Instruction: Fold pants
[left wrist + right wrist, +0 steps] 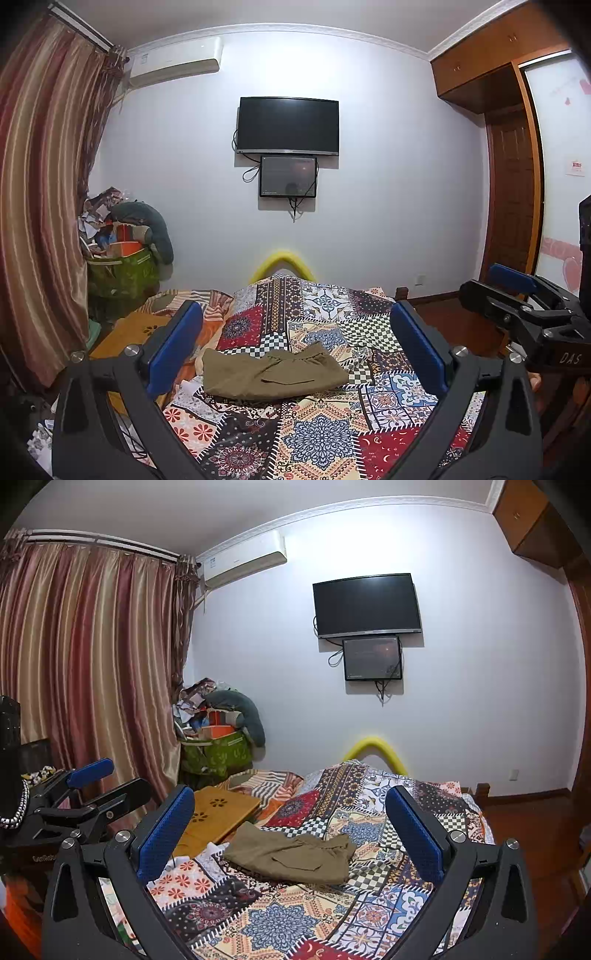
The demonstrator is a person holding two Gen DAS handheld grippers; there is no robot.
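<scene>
While the left wrist view looks down the length of a bed, the left gripper (295,347) fills the lower frame with its two blue-padded fingers spread wide and nothing between them. In the gap between those pads, at lower centre, the olive-brown pants (271,374) lie folded into a compact bundle on the patchwork bedspread (332,424), touching neither finger. The right gripper (517,295) pokes in at the right edge, well apart from the pants; from this angle I cannot tell how its jaws stand. A black television (288,125) hangs in the upper centre with a smaller screen (288,177) just below it, striped curtains (40,184) run down the left side, and a green bag (122,273) stuffed with clutter sits at mid left.

In the right wrist view, the right gripper (290,830) likewise spans the bottom of the frame, its blue pads held far apart and empty. The pants (291,856) sit at lower centre on the bedspread (277,919), between the two fingers but clear of both. A wooden lap tray (218,816) lies just left of the pants. The left gripper (107,779) shows at the lower left edge, its jaws parted.
</scene>
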